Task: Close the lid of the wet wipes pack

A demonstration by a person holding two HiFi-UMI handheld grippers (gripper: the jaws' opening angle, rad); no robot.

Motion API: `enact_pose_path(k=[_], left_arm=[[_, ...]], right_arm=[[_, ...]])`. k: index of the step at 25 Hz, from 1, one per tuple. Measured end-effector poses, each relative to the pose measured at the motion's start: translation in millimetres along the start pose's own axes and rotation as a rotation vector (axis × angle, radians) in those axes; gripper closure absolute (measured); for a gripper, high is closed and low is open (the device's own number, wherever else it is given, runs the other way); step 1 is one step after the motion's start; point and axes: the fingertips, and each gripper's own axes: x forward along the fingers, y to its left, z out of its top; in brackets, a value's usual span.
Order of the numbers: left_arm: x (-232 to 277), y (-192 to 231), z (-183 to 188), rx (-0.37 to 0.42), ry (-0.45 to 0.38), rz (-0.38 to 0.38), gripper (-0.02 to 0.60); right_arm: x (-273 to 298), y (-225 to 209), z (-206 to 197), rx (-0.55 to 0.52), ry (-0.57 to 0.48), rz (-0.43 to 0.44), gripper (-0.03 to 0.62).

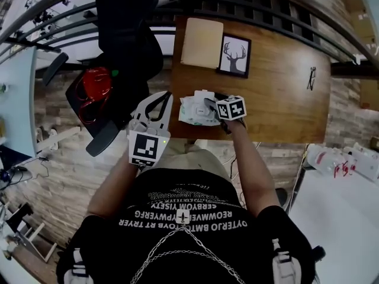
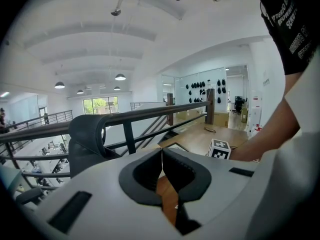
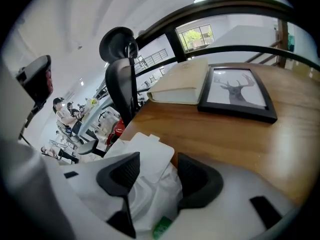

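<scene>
The wet wipes pack (image 1: 194, 110) lies on the wooden table (image 1: 284, 93) near its front edge, white with a little green print. Its flat white lid (image 3: 146, 156) stands raised. My right gripper (image 1: 208, 106) hangs over the pack and points steeply down. In the right gripper view its jaws (image 3: 159, 161) stand wide open, with the lid and the pack's top (image 3: 152, 196) between the pads, which do not press on them. My left gripper (image 1: 166, 96) hovers off the table's left edge, jaws shut (image 2: 160, 155) on nothing.
A framed deer picture (image 1: 235, 55) and a beige book (image 1: 201, 42) lie at the table's far side. A black office chair (image 1: 127, 34) with a red thing (image 1: 96, 83) stands to the left. A dark railing (image 1: 266, 5) runs behind the table.
</scene>
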Motion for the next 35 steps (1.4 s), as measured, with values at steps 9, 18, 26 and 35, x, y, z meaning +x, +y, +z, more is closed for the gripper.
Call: enact_pose_path(k=[9,18,26,35], left_arm=[[-13,-10,6,0.025,-0.018,0.012,0.554],[-36,-32,4,0.020,-0.029,0.057,0.554],[-57,-63,0,0.014,-0.032,0.092,0.554],[-75,-76,-11,-0.027,-0.024,0.146,0.554]], right_arm=[[-33,6,16,-0.008,-0.148,-0.029,0.507],[-53,28,-5,-0.144,-0.148,-0.020,0.514],[-55,42,-39,-0.329,-0.081,-0.005,0.484],[-70,57,-41,-0.369,-0.088,0.029,0.469]])
